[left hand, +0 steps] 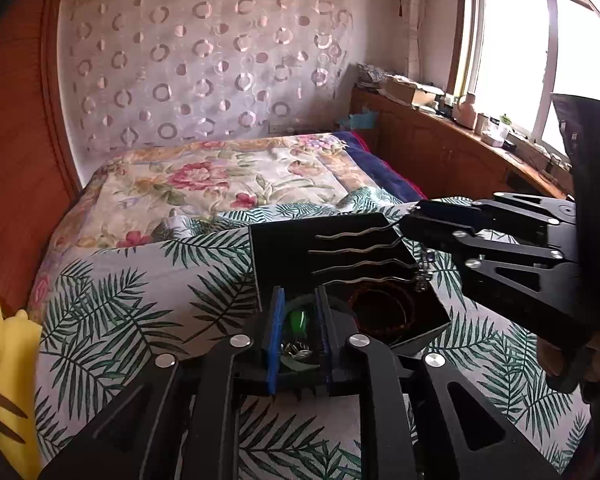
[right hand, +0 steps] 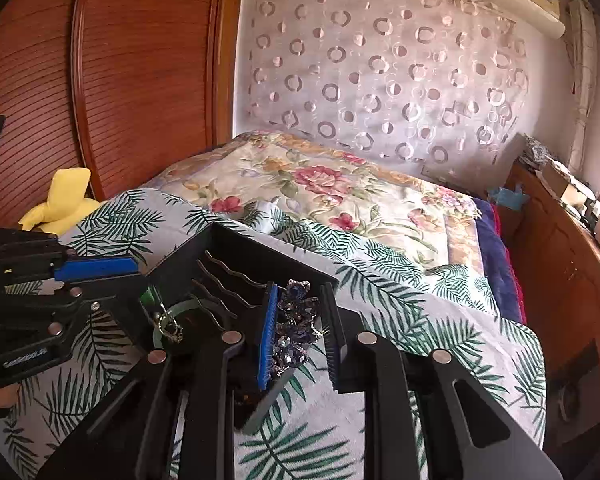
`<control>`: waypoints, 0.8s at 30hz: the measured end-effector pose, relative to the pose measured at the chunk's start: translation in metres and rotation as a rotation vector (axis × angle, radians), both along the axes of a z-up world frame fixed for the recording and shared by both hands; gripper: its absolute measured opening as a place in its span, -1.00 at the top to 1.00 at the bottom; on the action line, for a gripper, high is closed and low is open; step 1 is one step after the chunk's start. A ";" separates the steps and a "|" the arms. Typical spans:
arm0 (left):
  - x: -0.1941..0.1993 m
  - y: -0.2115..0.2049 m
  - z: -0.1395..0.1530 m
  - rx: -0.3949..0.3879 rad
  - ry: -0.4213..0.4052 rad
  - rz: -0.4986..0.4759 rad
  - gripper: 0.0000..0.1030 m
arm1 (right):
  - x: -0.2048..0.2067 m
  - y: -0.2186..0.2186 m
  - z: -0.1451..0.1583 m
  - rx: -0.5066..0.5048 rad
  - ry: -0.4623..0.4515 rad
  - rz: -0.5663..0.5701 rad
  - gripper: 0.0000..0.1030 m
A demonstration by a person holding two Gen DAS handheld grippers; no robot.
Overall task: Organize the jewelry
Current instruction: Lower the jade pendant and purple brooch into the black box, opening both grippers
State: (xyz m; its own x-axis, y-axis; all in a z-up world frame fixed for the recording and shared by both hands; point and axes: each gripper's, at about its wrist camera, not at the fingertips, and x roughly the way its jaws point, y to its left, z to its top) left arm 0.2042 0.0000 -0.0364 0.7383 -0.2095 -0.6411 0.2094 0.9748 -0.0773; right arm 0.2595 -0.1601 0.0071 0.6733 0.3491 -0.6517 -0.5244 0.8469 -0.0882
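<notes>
A black jewelry box [left hand: 284,248] with wavy metal dividers [left hand: 356,248] lies on the palm-leaf bedsheet. My left gripper [left hand: 299,290] hangs over its near compartment, jaws narrow, pads on a green bangle [left hand: 298,320] with a small silver charm. Brown bracelets [left hand: 382,312] lie in the neighbouring compartment. My right gripper [left hand: 410,216] reaches in from the right, a sparkling ornament [left hand: 422,276] dangling at the box's edge. In the right wrist view the right gripper [right hand: 300,288] is shut on that blue crystal ornament [right hand: 296,320]. The left gripper [right hand: 138,276] meets the bangle [right hand: 172,312] over the box [right hand: 228,240].
The bed carries a floral quilt [left hand: 204,184] beyond the box. A yellow plush toy [right hand: 64,200] sits at the left by the wooden wardrobe [right hand: 140,80]. A cluttered wooden ledge [left hand: 460,116] runs under the window on the right. A hand [left hand: 560,360] holds the right gripper.
</notes>
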 end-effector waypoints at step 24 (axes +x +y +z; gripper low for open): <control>-0.025 0.029 -0.003 0.017 -0.021 0.060 0.27 | 0.013 0.033 -0.025 -0.055 0.048 0.034 0.52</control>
